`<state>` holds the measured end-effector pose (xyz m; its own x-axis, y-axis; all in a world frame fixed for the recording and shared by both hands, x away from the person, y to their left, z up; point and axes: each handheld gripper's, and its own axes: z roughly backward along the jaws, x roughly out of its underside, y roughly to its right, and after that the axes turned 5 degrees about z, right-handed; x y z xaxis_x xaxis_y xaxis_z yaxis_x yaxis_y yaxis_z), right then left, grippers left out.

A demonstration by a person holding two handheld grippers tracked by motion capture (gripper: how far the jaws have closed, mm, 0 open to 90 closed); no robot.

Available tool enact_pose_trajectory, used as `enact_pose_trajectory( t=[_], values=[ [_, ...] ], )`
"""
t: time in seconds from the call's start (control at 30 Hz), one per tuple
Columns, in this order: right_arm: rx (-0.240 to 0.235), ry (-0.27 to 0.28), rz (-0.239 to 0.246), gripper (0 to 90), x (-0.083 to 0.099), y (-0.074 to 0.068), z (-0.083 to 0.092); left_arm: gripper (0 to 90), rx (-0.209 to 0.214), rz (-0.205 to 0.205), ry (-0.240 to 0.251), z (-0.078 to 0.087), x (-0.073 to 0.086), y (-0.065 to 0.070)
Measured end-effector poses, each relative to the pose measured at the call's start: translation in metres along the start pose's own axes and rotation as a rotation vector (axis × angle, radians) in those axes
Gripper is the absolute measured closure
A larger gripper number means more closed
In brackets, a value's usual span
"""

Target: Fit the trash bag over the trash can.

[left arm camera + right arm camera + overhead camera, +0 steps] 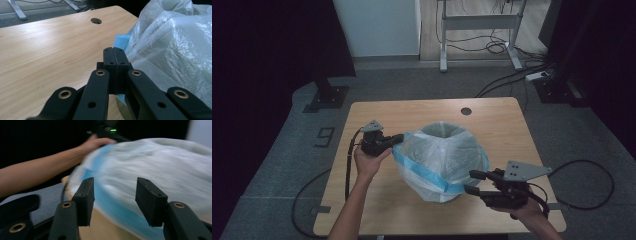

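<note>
- Bin bag (439, 160): a translucent white plastic liner with a blue band along its edge, draped over a round bin (443, 129) that stands at the middle of the wooden counter (377, 210).
- The bag's mouth has been folded down outside the bin, so plastic billows around the sides; the bin's grey rim shows at the top.
- Left gripper (398, 139): held in the person's left hand (369, 162) at the bag's left side. The left gripper view shows its jaws pressed together with the blue band (121, 41) running into them, so it appears to be pinching the bag's edge (the pinched plastic itself is mostly hidden behind the jaws).
- Right gripper (474, 182): held low at the bag's front right, jaws spread wide and holding nothing, their tips just beside the blue band.
- Progress, as a judgement: the liner seems to be seated in the bin and turned over its rim, but the skirt hangs loose and lopsided. What remains is likely taking hold on the right and pulling the edge down evenly.
- The high view gives the whole layout and both hands. The left gripper view adds the closed jaws and a round hole (96, 20) in the counter. The right gripper view (blurred) shows the open jaws framing the blue band, with the person's left forearm (37, 176) beyond.
</note>
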<state>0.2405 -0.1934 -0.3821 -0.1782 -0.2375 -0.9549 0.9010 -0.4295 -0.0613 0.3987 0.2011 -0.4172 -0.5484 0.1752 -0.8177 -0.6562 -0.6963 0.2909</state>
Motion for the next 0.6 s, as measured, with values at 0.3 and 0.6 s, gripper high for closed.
enact_pose_trajectory(
  t=[0.3,0.6],
  values=[
    [-0.054,-0.032,0.060,58.3,0.001,-0.017,-0.022,90.0,-0.005,0.003,-0.003,0.001,0.000,-0.001],
    [-0.064,-0.067,0.096,68.8,0.013,-0.024,-0.030,90.0,-0.010,0.008,-0.004,0.003,0.000,-0.002]
  ],
)
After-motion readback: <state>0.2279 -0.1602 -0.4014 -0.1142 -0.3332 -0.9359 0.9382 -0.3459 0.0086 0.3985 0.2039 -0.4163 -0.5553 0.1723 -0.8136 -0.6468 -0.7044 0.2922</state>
